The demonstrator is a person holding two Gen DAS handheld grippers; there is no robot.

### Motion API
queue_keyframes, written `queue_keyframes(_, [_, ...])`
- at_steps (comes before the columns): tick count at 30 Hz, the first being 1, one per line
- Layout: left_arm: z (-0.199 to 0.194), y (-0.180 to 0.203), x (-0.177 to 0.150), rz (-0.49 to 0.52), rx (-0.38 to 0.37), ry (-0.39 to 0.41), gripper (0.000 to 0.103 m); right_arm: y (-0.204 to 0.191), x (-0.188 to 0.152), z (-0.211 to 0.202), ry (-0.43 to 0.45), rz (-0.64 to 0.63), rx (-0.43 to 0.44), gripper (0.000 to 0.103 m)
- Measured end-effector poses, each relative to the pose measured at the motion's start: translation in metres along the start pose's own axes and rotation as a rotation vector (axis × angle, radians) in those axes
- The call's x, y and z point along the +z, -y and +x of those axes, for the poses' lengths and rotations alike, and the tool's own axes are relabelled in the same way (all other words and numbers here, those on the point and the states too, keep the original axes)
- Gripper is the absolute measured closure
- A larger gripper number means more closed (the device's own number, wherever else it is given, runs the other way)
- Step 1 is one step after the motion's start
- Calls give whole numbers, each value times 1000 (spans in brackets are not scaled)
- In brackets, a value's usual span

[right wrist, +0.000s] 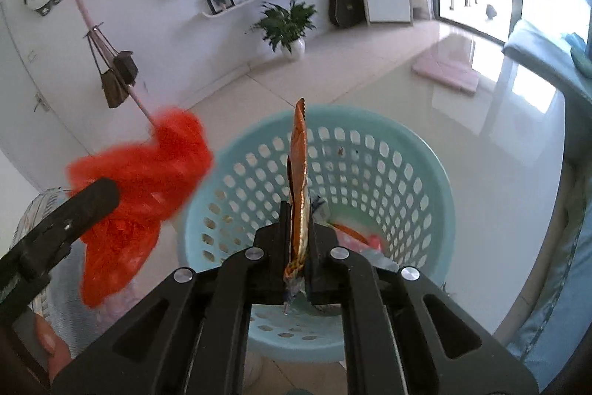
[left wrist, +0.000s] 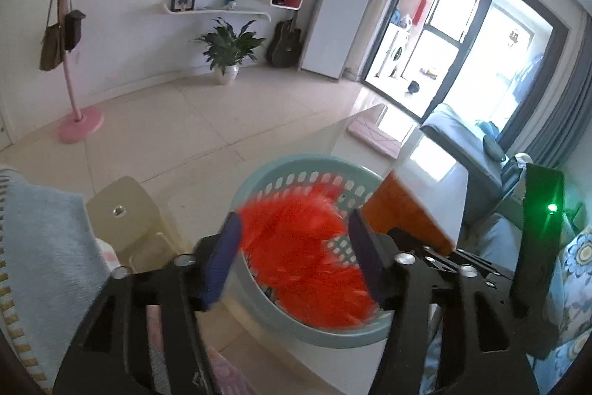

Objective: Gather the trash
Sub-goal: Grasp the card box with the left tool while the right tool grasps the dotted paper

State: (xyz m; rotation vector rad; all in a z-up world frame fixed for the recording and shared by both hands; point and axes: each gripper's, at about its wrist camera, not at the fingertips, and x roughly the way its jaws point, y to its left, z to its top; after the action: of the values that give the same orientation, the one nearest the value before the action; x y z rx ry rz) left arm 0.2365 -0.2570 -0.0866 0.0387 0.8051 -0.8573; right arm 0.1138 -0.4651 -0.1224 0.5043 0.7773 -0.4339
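A light blue perforated basket [left wrist: 296, 163] [right wrist: 370, 116] stands on the floor below both grippers. My left gripper [left wrist: 294, 239] is over its near rim, jaws apart. A crumpled red plastic bag [left wrist: 303, 247], blurred, lies loose between the blue pads [left wrist: 225, 247]. In the right wrist view the red bag [right wrist: 140, 180] spreads beside the left gripper's black finger [right wrist: 92, 198], left of the basket. My right gripper [right wrist: 300, 221] is shut on a flat orange snack wrapper [right wrist: 299, 154], held edge-up over the basket's middle. This wrapper [left wrist: 403, 210] also shows at the basket's right.
Several bits of trash [right wrist: 355, 236] lie in the basket's bottom. A pale stool [left wrist: 122, 210] stands left of the basket and a glossy table [left wrist: 425, 169] to its right. A grey sofa [left wrist: 462, 136], pink mat [left wrist: 373, 136], pink coat stand [left wrist: 79, 124] and potted plant [left wrist: 229, 43] stand farther off.
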Motion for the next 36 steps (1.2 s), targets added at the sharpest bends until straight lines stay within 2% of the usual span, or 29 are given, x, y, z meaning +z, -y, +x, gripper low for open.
queue_keyframes(3, [-11, -4, 1, -17, -12, 13, 41, 8, 0, 4, -10, 21, 17, 90])
queue_keyframes(5, [-22, -8, 4, -33, -21, 41, 36, 13, -1, -1, 5, 19, 1, 77])
queue_keyframes(6, [-28, -8, 3, -34, -17, 58, 35, 13, -2, -4, 19, 12, -2, 66])
queue_keyframes(7, [-32, -7, 3, -33, -8, 74, 35, 11, -2, -10, 41, 3, 3, 59])
queue_keyframes(11, [-63, -8, 4, -39, 4, 126, 35, -11, -6, -40, 110, -42, 76, 59])
queue_keyframes(13, [-91, -11, 1, -39, 11, 172, 35, -23, -4, -55, 139, -67, 104, 59])
queue_keyframes(19, [-179, -39, -11, -72, 94, 304, 35, -101, -9, -104, 228, -209, 209, 56])
queue_keyframes(23, [-234, -75, -23, -117, 183, 367, 32, -164, -23, -117, 228, -318, 295, 56])
queue_keyframes(25, [-259, -99, -34, -151, 252, 389, 32, -192, -32, -117, 217, -364, 318, 56])
queue_keyframes(29, [-296, -154, -57, -213, 378, 392, 26, -252, -59, -107, 171, -449, 377, 56])
queue_keyframes(32, [-309, -197, -67, -248, 447, 352, 24, -287, -79, -94, 132, -497, 403, 56])
queue_keyframes(35, [-311, -238, -76, -285, 456, 279, 24, -314, -93, -79, 101, -533, 415, 56])
queue_keyframes(36, [-310, -252, -76, -308, 431, 248, 24, -322, -96, -74, 90, -538, 417, 56])
